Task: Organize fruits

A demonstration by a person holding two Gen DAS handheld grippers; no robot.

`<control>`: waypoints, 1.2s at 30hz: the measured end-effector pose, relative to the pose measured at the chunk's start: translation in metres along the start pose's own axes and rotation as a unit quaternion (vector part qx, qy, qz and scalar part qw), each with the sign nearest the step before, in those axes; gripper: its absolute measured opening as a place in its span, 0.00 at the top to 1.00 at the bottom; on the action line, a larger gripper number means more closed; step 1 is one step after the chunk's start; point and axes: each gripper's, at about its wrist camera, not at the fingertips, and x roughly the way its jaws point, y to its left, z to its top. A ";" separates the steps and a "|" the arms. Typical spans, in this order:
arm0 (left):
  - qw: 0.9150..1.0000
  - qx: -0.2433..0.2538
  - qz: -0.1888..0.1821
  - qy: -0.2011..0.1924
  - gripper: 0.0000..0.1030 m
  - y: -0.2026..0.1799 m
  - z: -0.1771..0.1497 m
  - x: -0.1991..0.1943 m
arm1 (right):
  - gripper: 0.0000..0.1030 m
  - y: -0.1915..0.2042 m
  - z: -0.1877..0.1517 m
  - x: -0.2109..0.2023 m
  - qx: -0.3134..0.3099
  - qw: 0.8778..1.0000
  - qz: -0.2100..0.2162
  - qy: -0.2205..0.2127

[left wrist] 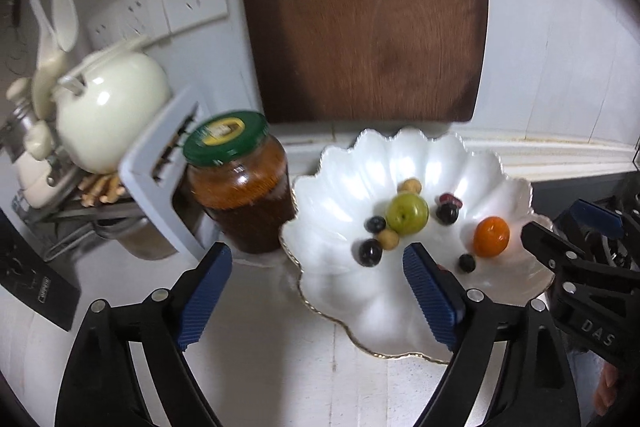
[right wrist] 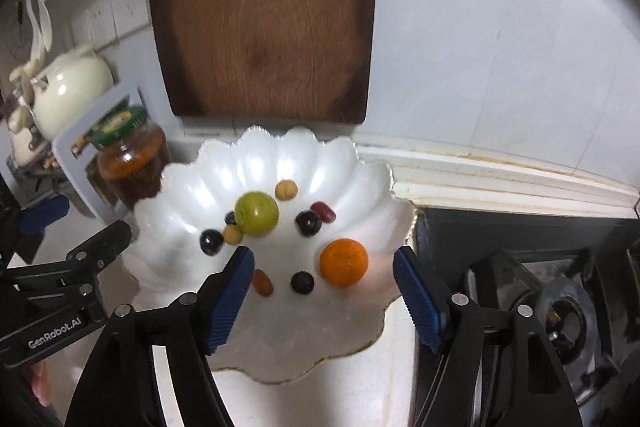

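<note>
A white scalloped dish (left wrist: 340,183) (right wrist: 192,187) holds several fruits: a green one (left wrist: 407,213) (right wrist: 256,214), an orange one (left wrist: 491,237) (right wrist: 344,262), dark berries (left wrist: 370,252) (right wrist: 211,242) and small tan ones (left wrist: 412,185) (right wrist: 286,190). My left gripper (left wrist: 318,295) hangs open over the dish's near left rim, nothing between its fingers. My right gripper (right wrist: 324,295) stands open above the dish's near side, the orange fruit just beyond its gap, its pads (right wrist: 230,297) touching nothing. Each gripper shows at the edge of the other's view.
A dark wooden board (left wrist: 360,15) (right wrist: 264,11) leans on the wall behind the dish. Left of it stand a green-lidded jar (left wrist: 240,183) (right wrist: 130,155), a grey rack (left wrist: 160,179) and a cream teapot (left wrist: 112,115). A gas hob (right wrist: 560,307) lies right of the dish.
</note>
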 end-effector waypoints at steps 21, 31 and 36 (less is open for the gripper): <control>0.992 -0.012 -0.011 -0.121 0.03 -0.018 -0.058 -0.165 | 0.22 -0.019 -0.056 -0.159 0.006 0.994 -0.004 -0.110; 0.992 -0.025 -0.016 -0.119 0.02 -0.025 -0.113 -0.221 | 0.17 -0.015 -0.112 -0.221 -0.005 0.991 -0.012 -0.136; 0.992 -0.028 -0.016 -0.123 0.02 -0.023 -0.139 -0.248 | 0.17 -0.012 -0.140 -0.253 -0.009 0.989 -0.021 -0.149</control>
